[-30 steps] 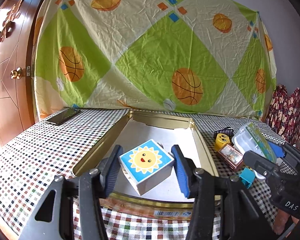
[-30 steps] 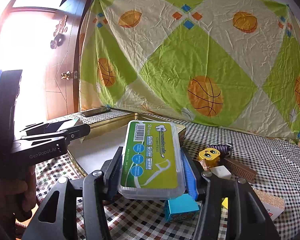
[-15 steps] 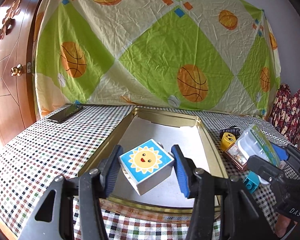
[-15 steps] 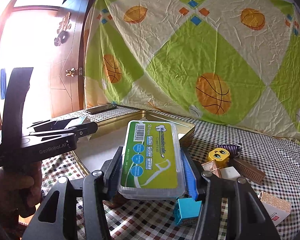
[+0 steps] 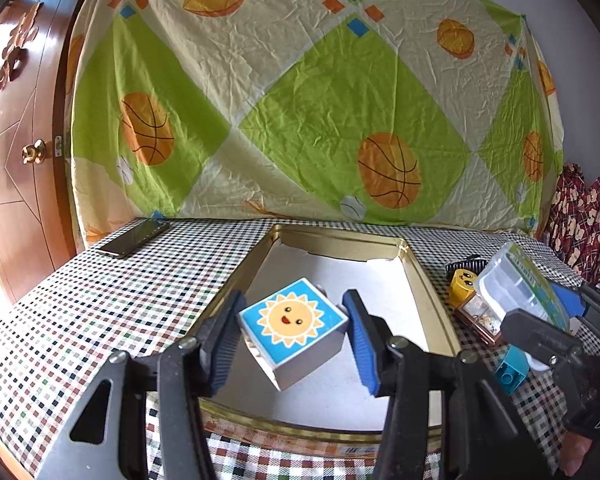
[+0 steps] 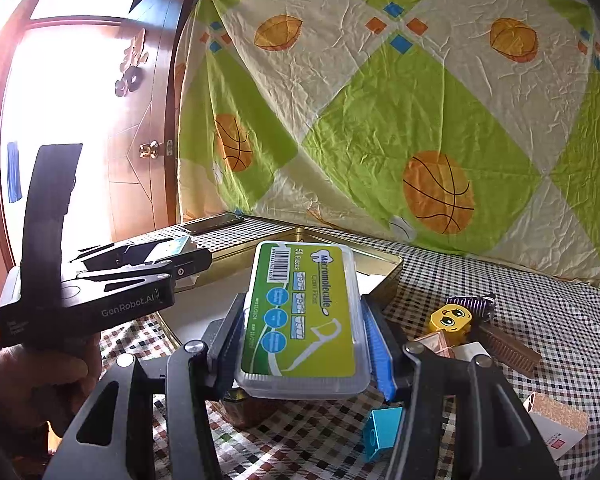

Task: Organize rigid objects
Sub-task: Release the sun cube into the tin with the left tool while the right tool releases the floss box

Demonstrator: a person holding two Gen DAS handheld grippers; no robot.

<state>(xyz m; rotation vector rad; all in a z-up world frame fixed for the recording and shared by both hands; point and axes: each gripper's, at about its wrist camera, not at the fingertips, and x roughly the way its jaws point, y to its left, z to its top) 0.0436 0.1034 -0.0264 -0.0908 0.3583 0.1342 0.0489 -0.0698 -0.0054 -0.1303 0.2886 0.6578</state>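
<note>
So we're gripping two things at once right now: our left gripper is clamped on a white cube block with a blue top face and a smiling sun printed on it, blue pads pressing its two opposite sides, and the block is sitting tilted between them, one corner dipping down toward us. It's hanging right over the near end of the shallow gold-coloured metal tray with the white liner, so for that hand the drop spot is basically straight below and slightly ahead. Our right gripper is squeezing a clear plastic floss-pick box with a green and yellow label across its short sides, so the long axis is running straight out along the fingers, pointing away from us. That box is hovering over the checkered tablecloth just outside the tray's right edge, meaning the tray is lying ahead and to the left of it. We're guessing the left hand is going first since it's already above the liner, and the right one needs to swing leftward over the rim. Off to the right, loose stuff is waiting on the cloth: a yellow face block, a teal brick, a brown ridged bar.
</note>
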